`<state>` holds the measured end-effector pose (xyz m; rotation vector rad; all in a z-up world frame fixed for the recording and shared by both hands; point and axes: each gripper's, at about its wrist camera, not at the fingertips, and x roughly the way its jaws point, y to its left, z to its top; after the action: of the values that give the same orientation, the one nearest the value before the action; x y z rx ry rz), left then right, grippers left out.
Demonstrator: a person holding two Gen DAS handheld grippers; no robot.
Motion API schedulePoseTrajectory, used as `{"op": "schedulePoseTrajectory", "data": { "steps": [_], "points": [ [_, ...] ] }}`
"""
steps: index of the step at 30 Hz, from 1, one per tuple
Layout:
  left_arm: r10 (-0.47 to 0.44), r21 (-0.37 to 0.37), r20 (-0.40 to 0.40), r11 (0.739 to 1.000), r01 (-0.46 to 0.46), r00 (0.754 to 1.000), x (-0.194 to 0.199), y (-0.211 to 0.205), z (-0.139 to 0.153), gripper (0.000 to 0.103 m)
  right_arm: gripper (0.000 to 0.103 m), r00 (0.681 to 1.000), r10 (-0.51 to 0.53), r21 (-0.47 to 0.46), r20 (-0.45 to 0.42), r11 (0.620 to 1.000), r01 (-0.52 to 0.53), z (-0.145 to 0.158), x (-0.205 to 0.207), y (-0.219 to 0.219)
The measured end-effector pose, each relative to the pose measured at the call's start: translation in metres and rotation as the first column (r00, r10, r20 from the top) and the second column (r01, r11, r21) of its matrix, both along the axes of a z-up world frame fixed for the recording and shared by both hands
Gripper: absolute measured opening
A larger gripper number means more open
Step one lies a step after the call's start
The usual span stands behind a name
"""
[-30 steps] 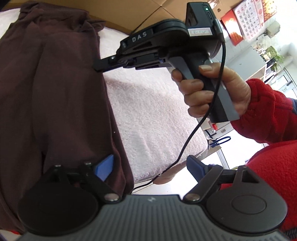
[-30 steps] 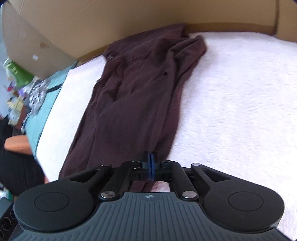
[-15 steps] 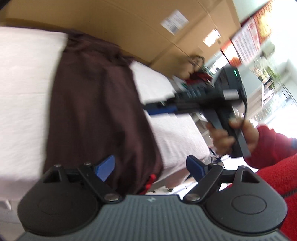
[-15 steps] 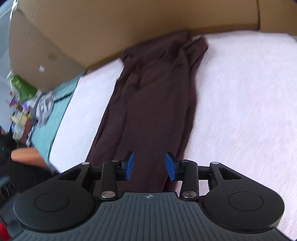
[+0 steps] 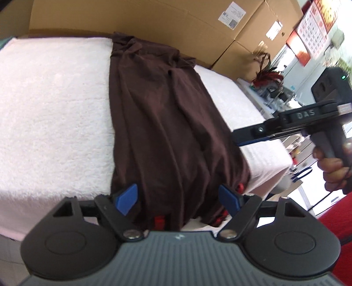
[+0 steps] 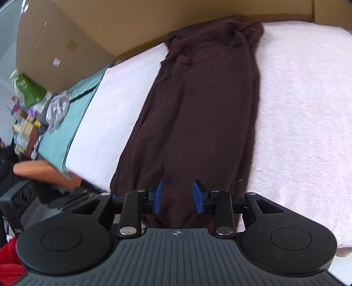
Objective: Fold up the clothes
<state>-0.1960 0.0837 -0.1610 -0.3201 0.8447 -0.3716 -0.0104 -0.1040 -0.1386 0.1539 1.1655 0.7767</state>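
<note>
Lying lengthwise on the white fleece blanket (image 5: 50, 105), the maroon garment (image 5: 162, 123) points its collar toward the cardboard boxes (image 5: 154, 19). Both grippers, left gripper (image 5: 179, 198) and right gripper (image 6: 177, 197), hover at its near hem, jaws apart.

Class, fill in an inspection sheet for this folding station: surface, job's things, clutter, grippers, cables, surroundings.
Surface: white fleecy cover over the table.
Job's things: dark brown garment lying in a long strip, near end draped over the table edge.
Clutter: nothing seen on the cover.
Grippers: left gripper open, straddling the near hem; right gripper open above the same end.
Cables: nothing seen.
Surroundings: cardboard boxes behind; teal cloth beside the cover; calendar on the wall.
</note>
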Motion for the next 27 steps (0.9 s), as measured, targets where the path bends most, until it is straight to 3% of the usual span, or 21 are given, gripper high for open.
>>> {"op": "schedulePoseTrajectory", "data": {
  "steps": [3, 5, 8, 10, 13, 16, 23, 25, 27],
  "points": [
    [0.018, 0.001, 0.026, 1.0, -0.018, 1.0, 0.0, 0.001, 0.0, 0.079, 0.035, 1.0, 0.006, -0.027, -0.015, 1.0, -0.006, -0.008, -0.005, 0.004],
    [0.028, 0.0, 0.046, 1.0, -0.028, 0.999, -0.001, 0.002, -0.001, 0.07, 0.035, 0.999, -0.01, -0.027, -0.035, 1.0, 0.009, -0.013, -0.003, -0.001],
    [0.083, -0.036, 0.047, 0.996, -0.081, 0.995, 0.001, 0.012, -0.003, 0.046, 0.038, 0.998, -0.043, -0.023, -0.046, 0.999, 0.042, -0.016, 0.004, -0.01],
    [0.121, -0.056, 0.035, 0.991, -0.119, 0.992, 0.001, 0.018, -0.005, 0.022, 0.042, 0.997, -0.058, -0.012, -0.054, 0.998, 0.058, -0.016, 0.008, -0.017],
    [0.179, -0.084, 0.015, 0.981, -0.177, 0.984, 0.001, 0.027, -0.008, 0.001, 0.044, 0.996, -0.064, -0.007, -0.067, 0.998, 0.064, -0.017, 0.012, -0.026],
    [0.235, -0.111, -0.006, 0.966, -0.234, 0.972, 0.001, 0.036, -0.012, 0.0, 0.045, 0.996, -0.054, 0.0, -0.071, 0.999, 0.054, -0.017, 0.016, -0.033],
    [0.278, -0.008, 0.022, 0.961, -0.278, 0.96, -0.007, 0.018, 0.005, 0.0, 0.045, 0.996, -0.046, -0.017, -0.077, 0.999, 0.044, -0.02, 0.027, -0.052],
    [0.296, -0.039, 0.022, 0.955, -0.295, 0.955, -0.012, 0.021, 0.012, 0.0, 0.045, 0.995, -0.049, -0.001, -0.086, 0.999, 0.049, -0.021, 0.029, -0.057],
    [0.29, -0.019, 0.018, 0.957, -0.29, 0.957, -0.012, 0.018, 0.014, 0.0, 0.046, 0.995, -0.043, 0.004, -0.092, 0.999, 0.043, -0.023, 0.031, -0.061]
  ]
}}
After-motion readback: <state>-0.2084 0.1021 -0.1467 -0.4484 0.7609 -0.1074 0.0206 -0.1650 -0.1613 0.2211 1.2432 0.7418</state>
